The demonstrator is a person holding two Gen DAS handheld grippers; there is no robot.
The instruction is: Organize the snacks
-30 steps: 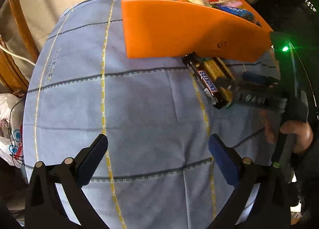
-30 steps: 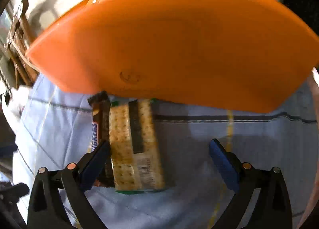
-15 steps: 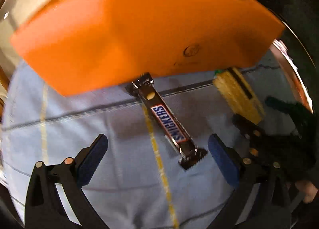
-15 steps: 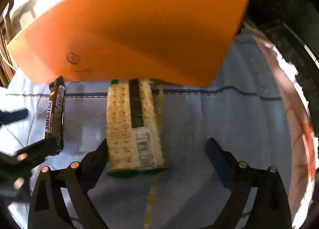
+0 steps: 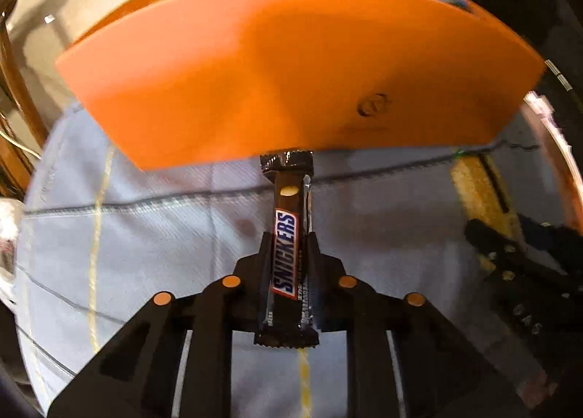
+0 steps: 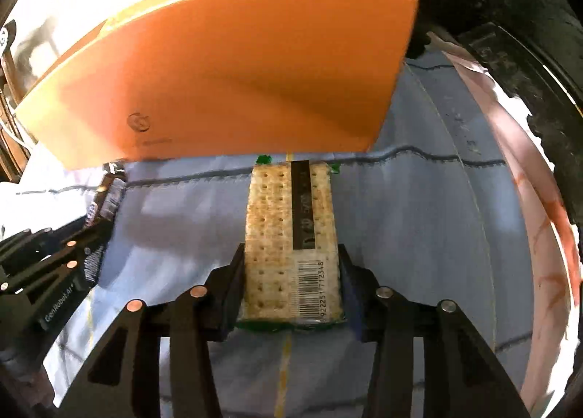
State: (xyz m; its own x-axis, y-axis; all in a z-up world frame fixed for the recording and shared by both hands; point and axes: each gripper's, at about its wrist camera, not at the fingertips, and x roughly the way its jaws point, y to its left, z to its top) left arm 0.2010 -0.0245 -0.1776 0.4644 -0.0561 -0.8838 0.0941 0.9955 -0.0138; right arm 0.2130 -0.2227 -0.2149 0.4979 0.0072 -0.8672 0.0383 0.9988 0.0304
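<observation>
the left gripper is clamping a chocolate bar; the right gripper is clamping a cracker pack before the orange box.

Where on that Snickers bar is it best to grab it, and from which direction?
Across its narrow width, on the long sides of the near half, coming in from the end away from the orange box. The Snickers bar lies lengthwise, pointing at the box, so its slim sides fit between the fingers. The left gripper is shut on it just that way.
</observation>
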